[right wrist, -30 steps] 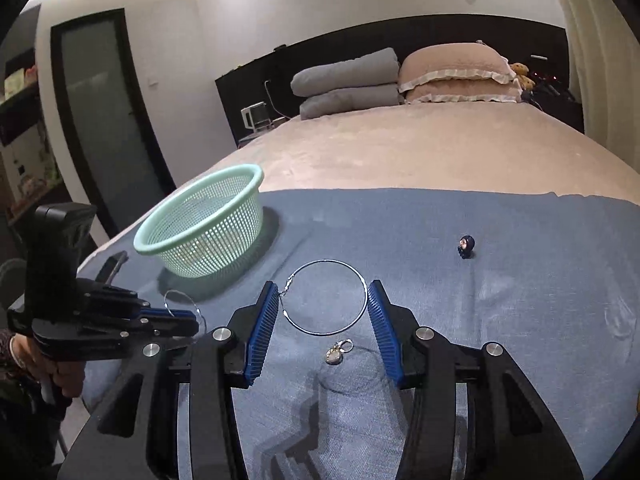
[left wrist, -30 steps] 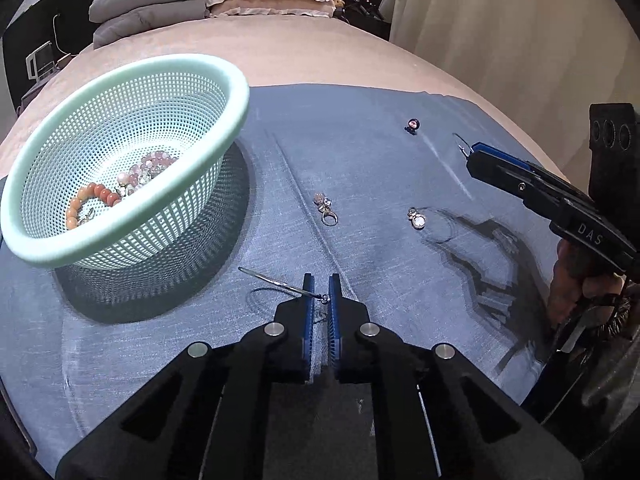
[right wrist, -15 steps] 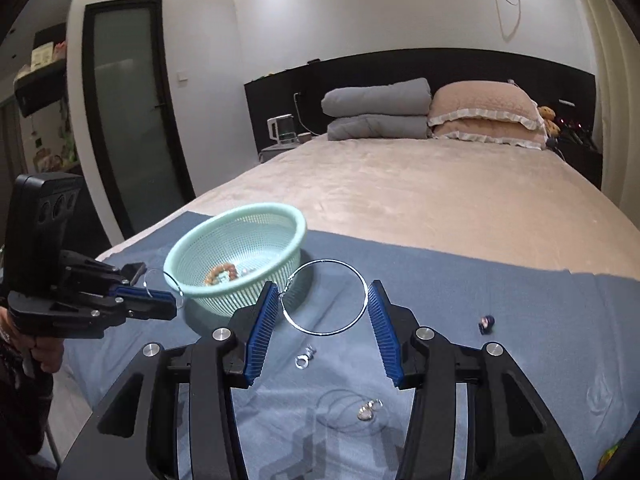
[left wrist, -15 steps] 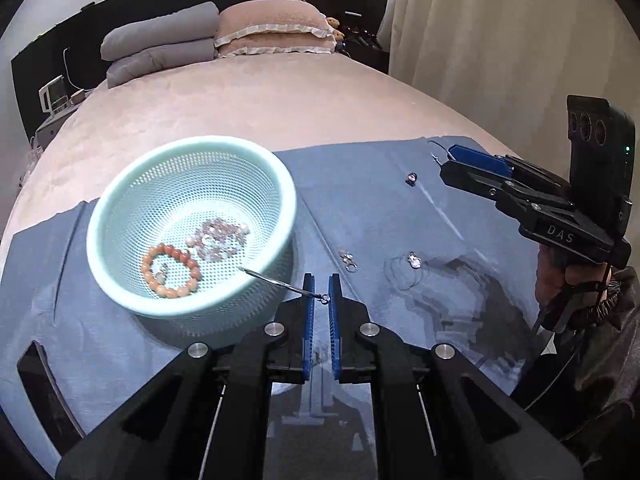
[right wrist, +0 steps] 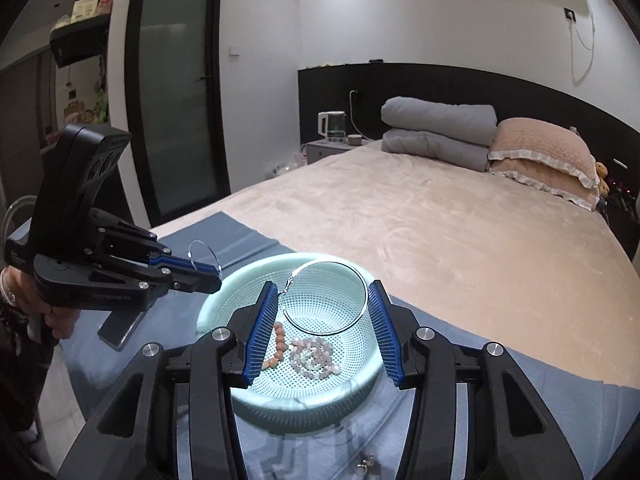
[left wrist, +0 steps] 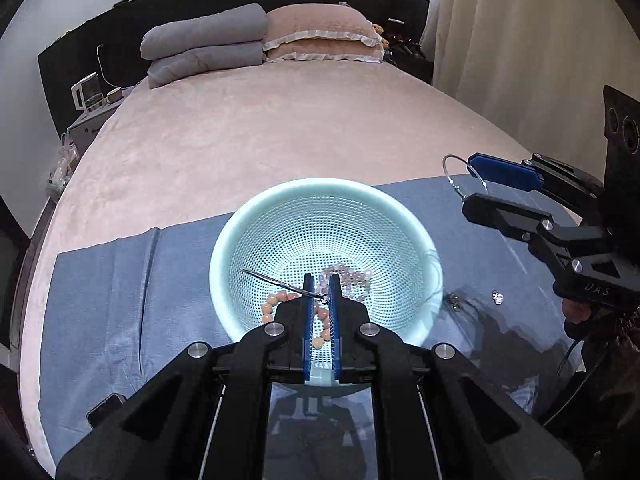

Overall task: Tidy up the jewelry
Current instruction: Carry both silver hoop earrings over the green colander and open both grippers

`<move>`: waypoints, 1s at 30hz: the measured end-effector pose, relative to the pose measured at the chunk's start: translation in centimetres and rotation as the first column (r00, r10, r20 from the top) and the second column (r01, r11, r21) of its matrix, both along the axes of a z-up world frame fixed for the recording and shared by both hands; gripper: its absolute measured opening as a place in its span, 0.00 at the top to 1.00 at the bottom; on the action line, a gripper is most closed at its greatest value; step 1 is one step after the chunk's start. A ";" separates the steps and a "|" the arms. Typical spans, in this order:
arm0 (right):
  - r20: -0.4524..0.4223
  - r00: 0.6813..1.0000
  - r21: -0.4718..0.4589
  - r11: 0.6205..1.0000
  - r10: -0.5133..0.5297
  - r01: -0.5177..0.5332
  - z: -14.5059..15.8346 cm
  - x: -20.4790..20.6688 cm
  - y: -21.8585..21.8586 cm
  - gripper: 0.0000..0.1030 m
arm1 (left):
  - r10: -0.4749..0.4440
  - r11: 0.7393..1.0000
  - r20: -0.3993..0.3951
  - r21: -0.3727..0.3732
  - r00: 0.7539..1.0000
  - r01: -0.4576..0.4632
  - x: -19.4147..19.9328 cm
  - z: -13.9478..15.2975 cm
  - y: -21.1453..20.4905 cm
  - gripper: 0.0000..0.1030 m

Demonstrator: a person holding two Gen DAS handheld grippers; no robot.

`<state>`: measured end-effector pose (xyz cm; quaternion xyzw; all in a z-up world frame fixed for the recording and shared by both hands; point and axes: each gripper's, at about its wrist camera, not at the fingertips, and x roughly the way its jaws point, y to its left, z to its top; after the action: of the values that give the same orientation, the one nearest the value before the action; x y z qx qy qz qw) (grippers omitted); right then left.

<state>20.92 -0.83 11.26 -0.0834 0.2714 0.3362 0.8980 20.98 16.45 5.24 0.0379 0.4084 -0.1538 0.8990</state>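
Fingers of the left gripper pressed close together, a narrow slit between the blue pads, pinching a thin silver hoop earring by its clasp end; wire sticking out leftward over the mint basket. Held above the basket's near rim, bowl directly beneath.

Fingers of the right gripper spread wide apart, bracing a large silver hoop between the two blue pads, each pad touching one side of the ring. Suspended over the basket's open mouth, ring nearly upright.

Inside the basket, at the bottom: orange bead bracelet beside a pale pink bead bracelet, touching each other.

On the blue cloth right of the basket, in the left wrist view: a small charm just beside the basket wall, a second small earring farther out. Below the basket in the right wrist view, one small trinket on the cloth, blurred.

Beyond the basket: beige bedspread, grey folded quilts and pink pillows at the headboard.
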 end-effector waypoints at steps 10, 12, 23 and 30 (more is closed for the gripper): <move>-0.103 0.995 -0.085 0.996 0.001 -0.009 -6.0 3.1 3.3 0.57 | -0.031 0.999 -0.093 -0.010 0.995 0.031 3.9 -5.0 0.4 0.93; -0.111 0.994 -0.094 0.996 -0.002 -0.009 -6.5 3.2 3.4 0.57 | -0.038 0.999 -0.099 -0.005 0.994 0.038 4.1 -5.6 0.1 0.93; -0.081 0.997 -0.158 0.987 -0.014 0.001 -6.2 2.1 3.5 0.37 | -0.021 0.998 -0.091 0.065 0.996 0.027 3.4 -5.2 -0.1 0.23; -0.052 0.998 -0.116 0.993 -0.038 0.031 -3.9 1.3 2.0 0.25 | 0.017 0.988 -0.084 0.152 0.996 -0.004 2.8 -2.9 0.2 0.06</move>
<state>22.24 1.18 7.36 -0.1214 0.3159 0.3065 0.8897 23.78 16.64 2.37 0.0975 0.4568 -0.1191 0.8762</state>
